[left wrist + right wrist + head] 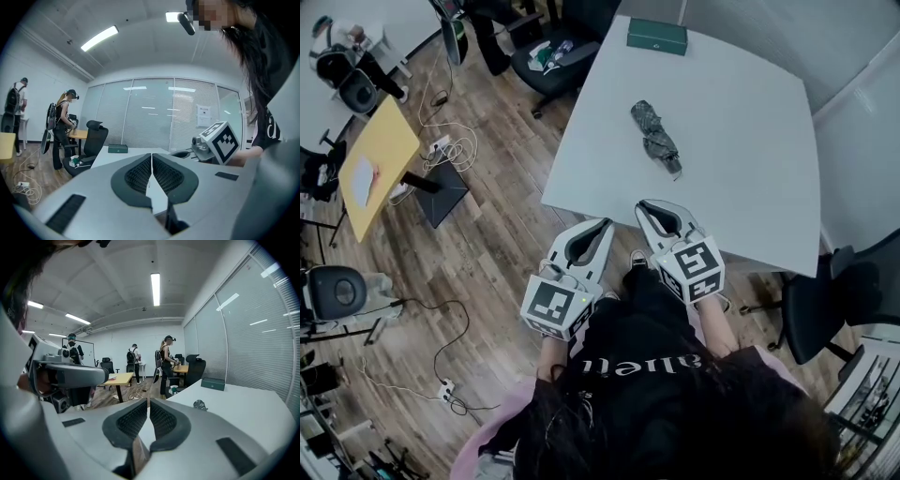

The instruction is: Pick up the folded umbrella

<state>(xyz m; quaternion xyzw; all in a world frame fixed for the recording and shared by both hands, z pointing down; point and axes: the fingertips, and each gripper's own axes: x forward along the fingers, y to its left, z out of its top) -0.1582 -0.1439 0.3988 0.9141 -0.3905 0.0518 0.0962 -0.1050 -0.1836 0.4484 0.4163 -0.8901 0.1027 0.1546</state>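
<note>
Umbrella (656,139) was lying folded on the white table (741,112), roughly in the middle, dark grey and a bit crumpled, with its long side running toward the near edge. Nothing was touching it. In the right gripper view you could just spot it as a small dark lump (200,404) further along the tabletop.

Both grippers were held at the near edge of the table, well short of the umbrella. The left gripper (600,225) had its tip about level with that edge, and its fingers were pressed together with nothing between them, which was really clear in its own view (151,157). Same deal with the right gripper (651,206): its tip poked in over the edge, fingers closed tip to tip and empty (148,401).

Other stuff around: a green box (656,36) sat at the far end of the table, well apart from the umbrella. A black office chair (548,61) stood off the far left corner, and there was a yellow table (380,159) over on the wood floor (502,234) with cables trailing near it. A few people (166,362) stood in the background by the glass wall.
</note>
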